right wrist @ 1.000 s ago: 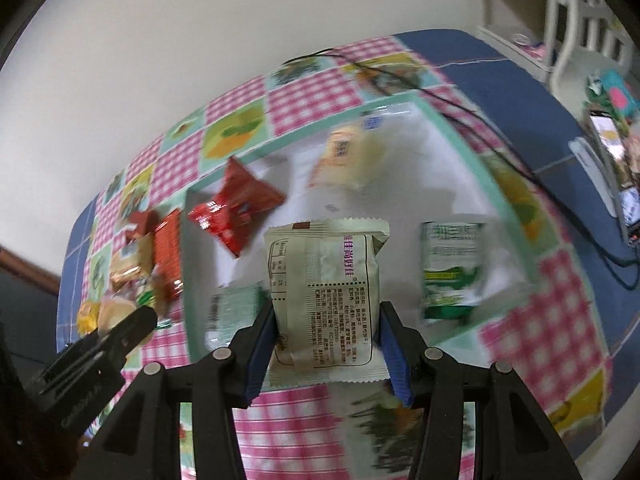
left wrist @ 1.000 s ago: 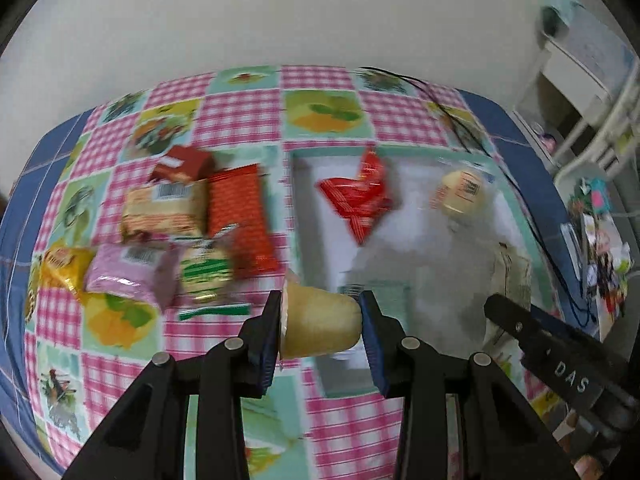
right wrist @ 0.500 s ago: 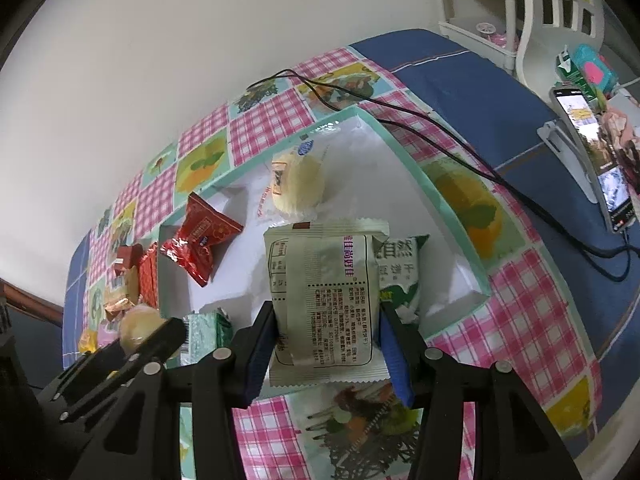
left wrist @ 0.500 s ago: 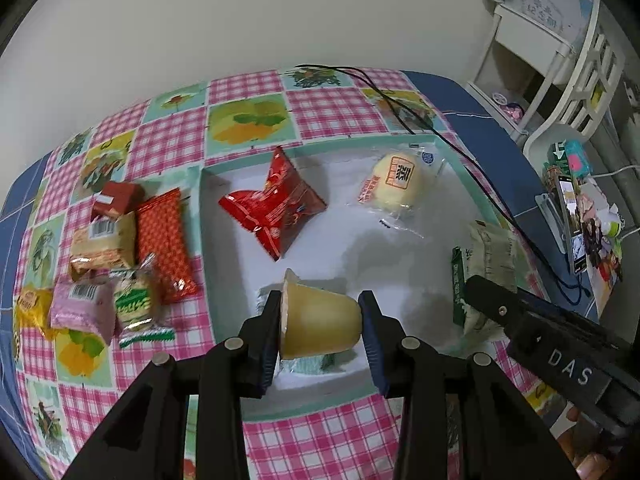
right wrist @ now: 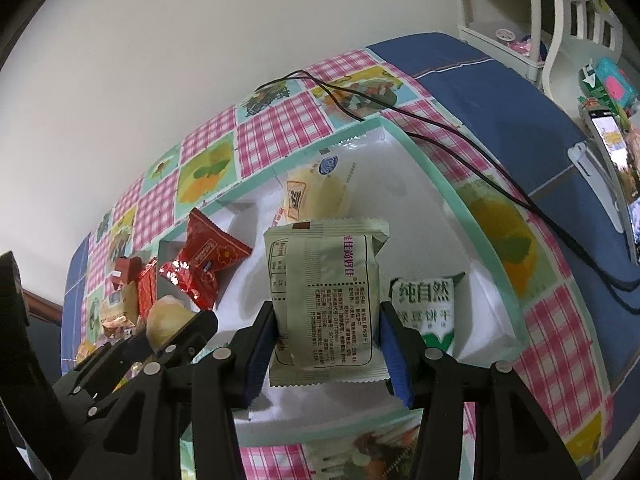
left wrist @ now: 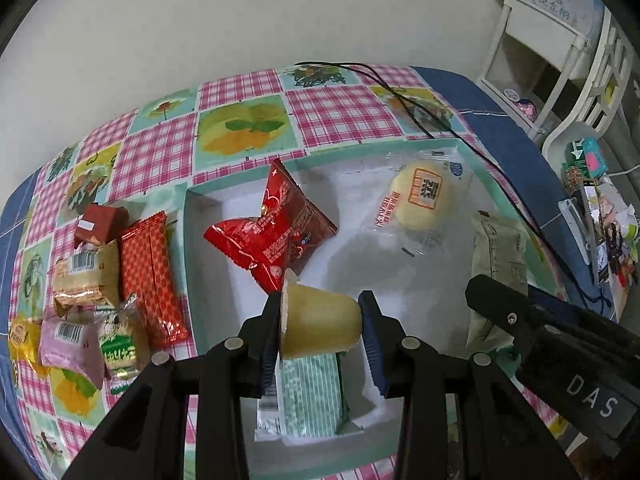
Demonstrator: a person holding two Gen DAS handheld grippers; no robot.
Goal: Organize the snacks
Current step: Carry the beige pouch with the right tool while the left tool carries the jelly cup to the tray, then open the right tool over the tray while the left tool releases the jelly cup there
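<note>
Left gripper (left wrist: 322, 322): jaws clamped on the jelly cup (left wrist: 320, 326), lid against one pad and base against the other, above the tray's near part.
Jelly cup: looks light and rigid-walled; its foil lid is the weak spot, so a lid-to-base hold suits it.
Right gripper (right wrist: 326, 340): jaws closed on the pale green packet (right wrist: 326, 300) by its side edges, above the tray (right wrist: 460, 200).
Pale green packet: soft, crinkly, likely slippery film; contents probably brittle.
Tray, farther in: red pouch (left wrist: 274, 236), wrapped bun (left wrist: 424, 200).
Left of tray: loose snacks (left wrist: 100, 280) waiting.
</note>
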